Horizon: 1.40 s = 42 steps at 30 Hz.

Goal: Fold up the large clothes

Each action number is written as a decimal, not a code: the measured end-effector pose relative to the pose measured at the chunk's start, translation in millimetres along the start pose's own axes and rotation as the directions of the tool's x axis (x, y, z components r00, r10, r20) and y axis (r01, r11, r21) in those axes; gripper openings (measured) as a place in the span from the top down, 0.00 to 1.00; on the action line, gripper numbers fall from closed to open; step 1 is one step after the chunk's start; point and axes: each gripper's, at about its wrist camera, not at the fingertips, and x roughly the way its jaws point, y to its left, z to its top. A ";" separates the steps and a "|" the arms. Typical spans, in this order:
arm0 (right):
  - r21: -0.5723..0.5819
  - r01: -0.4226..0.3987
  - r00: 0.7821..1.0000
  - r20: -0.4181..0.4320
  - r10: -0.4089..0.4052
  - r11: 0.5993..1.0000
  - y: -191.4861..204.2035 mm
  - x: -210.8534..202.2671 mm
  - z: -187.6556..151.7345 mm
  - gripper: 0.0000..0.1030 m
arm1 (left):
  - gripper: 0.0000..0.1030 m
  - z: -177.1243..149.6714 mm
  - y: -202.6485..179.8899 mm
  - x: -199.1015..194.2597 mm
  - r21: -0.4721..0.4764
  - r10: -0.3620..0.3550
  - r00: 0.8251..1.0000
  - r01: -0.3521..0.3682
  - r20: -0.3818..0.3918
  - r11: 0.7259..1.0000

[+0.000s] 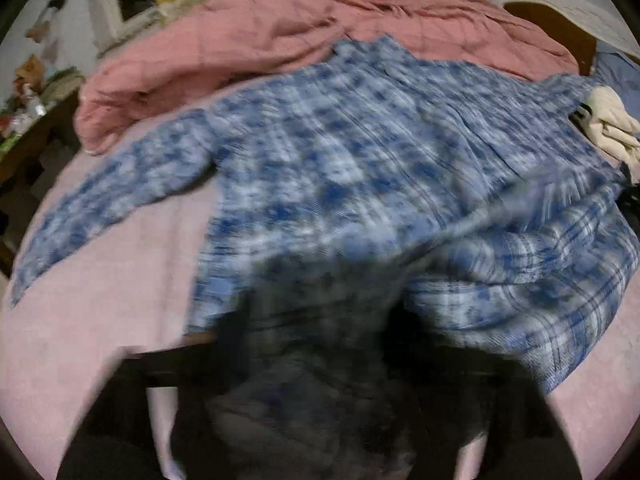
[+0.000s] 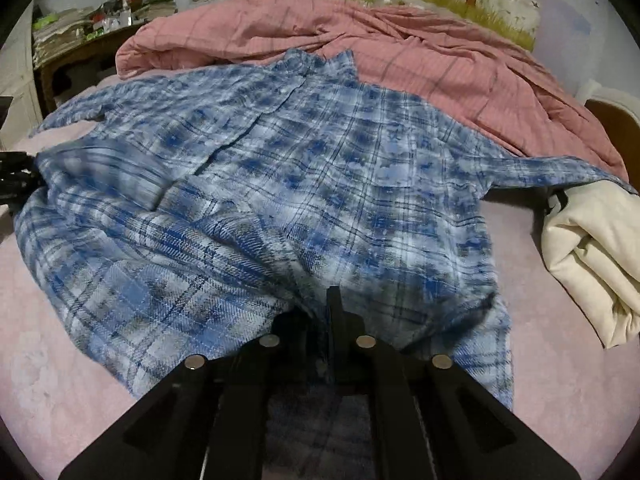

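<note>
A blue and white plaid shirt [image 1: 340,168] [image 2: 280,184] lies spread front up on the pink bed sheet [image 1: 100,312] [image 2: 60,320], collar away from me and sleeves out to both sides. The left wrist view is blurred. In it my left gripper [image 1: 320,320] is at the shirt's near hem with its dark fingers [image 1: 236,320] wide apart and loose cloth lying between them. My right gripper [image 2: 316,312] is at the hem nearer the middle. Its fingers stand close together with a fold of the shirt pinched between them, and cloth trails back under the gripper body.
A rumpled pink quilt [image 1: 280,40] [image 2: 440,60] is heaped behind the shirt. A folded cream cloth [image 1: 608,120] [image 2: 592,264] lies on the sheet to the right, under the right sleeve's end. A cluttered bedside table [image 2: 100,28] stands at the far left.
</note>
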 end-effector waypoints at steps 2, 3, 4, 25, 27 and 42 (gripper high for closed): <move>0.007 0.004 0.999 0.045 -0.004 1.000 -2.4 -15.7 -4.4 0.59 | 0.21 -5.1 0.7 -22.0 0.029 -0.012 0.998 0.010 0.058 1.000; 0.009 0.007 0.997 0.080 -0.007 1.000 -3.0 -27.4 -7.5 0.38 | 0.21 -8.8 1.8 -32.8 0.034 -0.024 0.996 0.021 0.082 0.999; 0.009 0.018 0.993 0.117 -0.019 1.000 -3.0 -39.2 -10.1 0.30 | 0.19 -12.0 2.0 -42.0 0.030 -0.032 0.994 0.029 0.101 0.999; 0.140 -0.091 0.994 0.075 0.081 0.986 4.0 17.7 53.7 0.68 | 0.66 64.5 -95.9 18.6 0.012 -0.107 0.994 0.108 -0.006 0.994; 0.166 -0.023 0.994 0.107 0.006 0.986 -8.9 15.6 56.7 0.68 | 0.66 70.6 -82.0 11.5 -0.022 -0.065 0.996 0.066 0.057 0.998; 0.368 0.032 0.976 0.188 -0.108 0.929 -103.3 -67.1 -44.6 0.36 | 0.25 -18.7 0.0 -93.0 -0.082 0.003 0.981 0.013 0.195 0.997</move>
